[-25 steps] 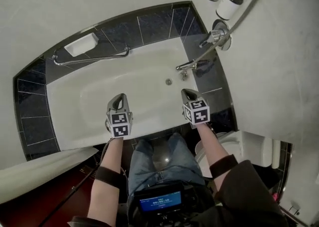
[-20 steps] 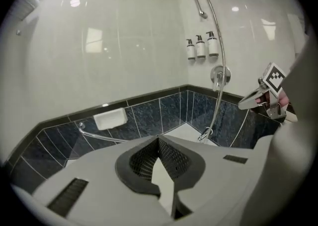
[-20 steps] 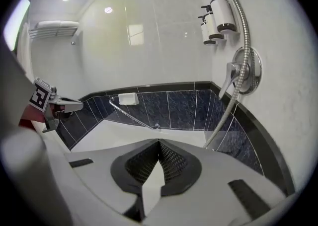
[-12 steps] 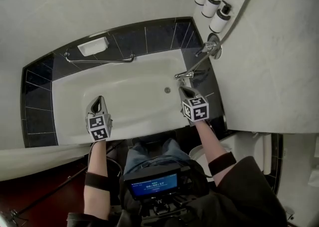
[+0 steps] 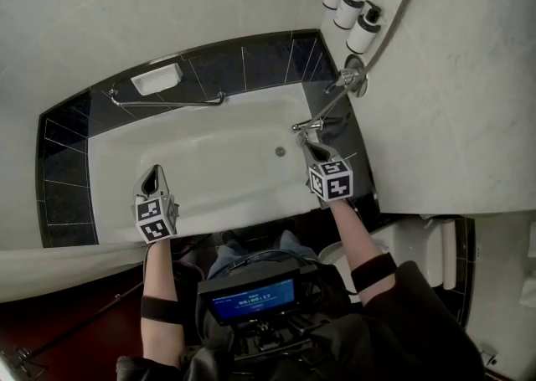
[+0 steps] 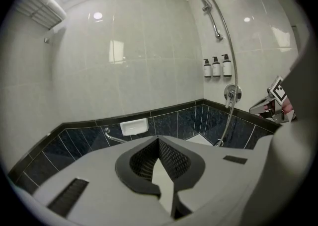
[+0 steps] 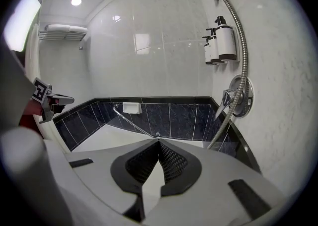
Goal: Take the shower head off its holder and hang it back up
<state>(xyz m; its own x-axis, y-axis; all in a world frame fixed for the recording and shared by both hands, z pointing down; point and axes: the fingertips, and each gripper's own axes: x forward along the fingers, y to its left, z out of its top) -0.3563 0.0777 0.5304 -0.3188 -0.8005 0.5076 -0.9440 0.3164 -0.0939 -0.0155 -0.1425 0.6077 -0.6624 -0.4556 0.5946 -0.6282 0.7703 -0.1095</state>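
A metal shower hose [image 5: 394, 32] runs from the wall valve [image 5: 355, 78] up out of the head view's top right. In the left gripper view the hose [image 6: 233, 56] hangs beside a slide rail [image 6: 211, 14] high on the right wall; the shower head itself is not clear to see. My left gripper [image 5: 152, 175] is over the tub's near left side, shut with nothing in it [image 6: 158, 139]. My right gripper [image 5: 308, 147] is just below the tub spout [image 5: 306, 124], also shut and empty [image 7: 159, 142], pointing toward the hose [image 7: 238, 26].
The white tub [image 5: 218, 162] has a dark tiled surround. A grab bar [image 5: 167, 103] and soap dish [image 5: 157, 79] are on the far side. Three pump bottles [image 5: 350, 9] hang above the valve. A toilet [image 5: 419, 245] is at my right, a shower curtain [image 5: 50, 270] at lower left.
My left gripper has swung out to the left and risen. The right gripper has lifted a little and stays by the spout. Both stay shut.
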